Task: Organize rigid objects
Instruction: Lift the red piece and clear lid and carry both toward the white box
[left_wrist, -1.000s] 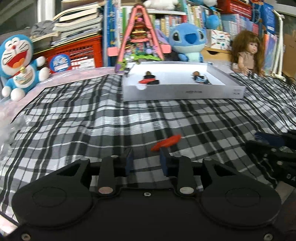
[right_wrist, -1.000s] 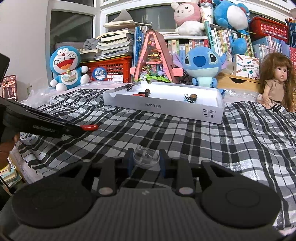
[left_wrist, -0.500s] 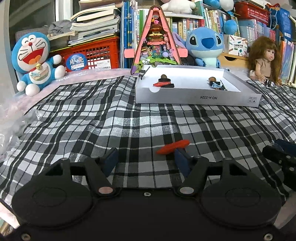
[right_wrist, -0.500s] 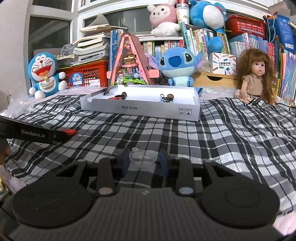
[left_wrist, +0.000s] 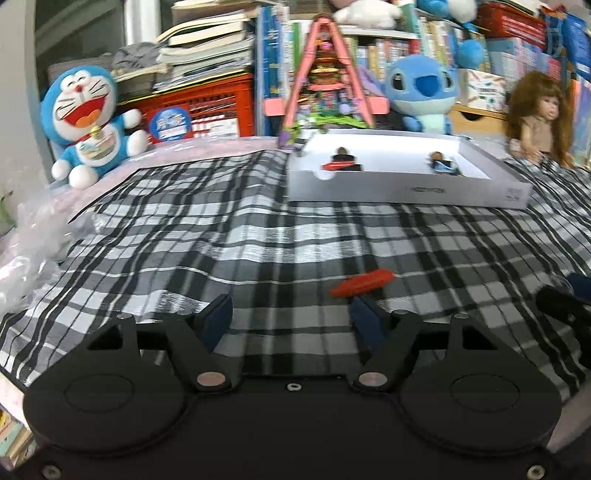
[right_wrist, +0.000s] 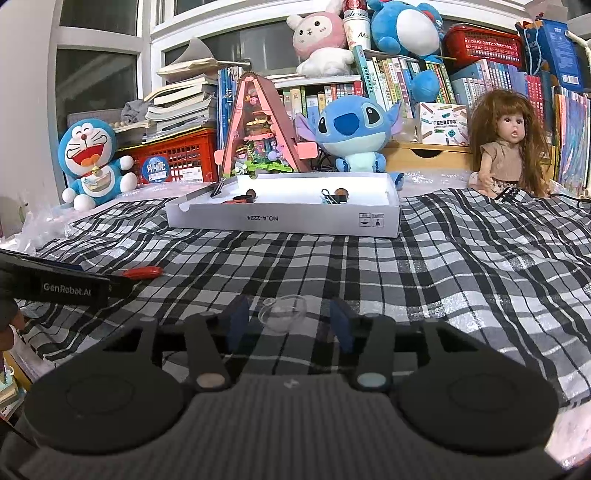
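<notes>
Black-and-white plaid cloth (right_wrist: 424, 266) across the whole foreground. White cardboard box (right_wrist: 288, 221) with dark printed lettering on its near wall. Small red object (left_wrist: 362, 282) on the plaid; clear, colourless little dish (right_wrist: 282, 314) nearby. Black bodies and dark blue pads on the left gripper (left_wrist: 290, 314) and the right gripper (right_wrist: 290, 321). Blue-and-white cat plush (right_wrist: 92, 166) with red open mouth and red collar. Blue plush (right_wrist: 352, 129) with darker blue nose and pale blue belly. Pink A-frame miniature (right_wrist: 258, 129) with green trim inside. Red-orange crate (right_wrist: 177, 155). Brown-haired doll (right_wrist: 506, 147) in tan dress. Pink rabbit plush (right_wrist: 319, 37) up on the shelf.
</notes>
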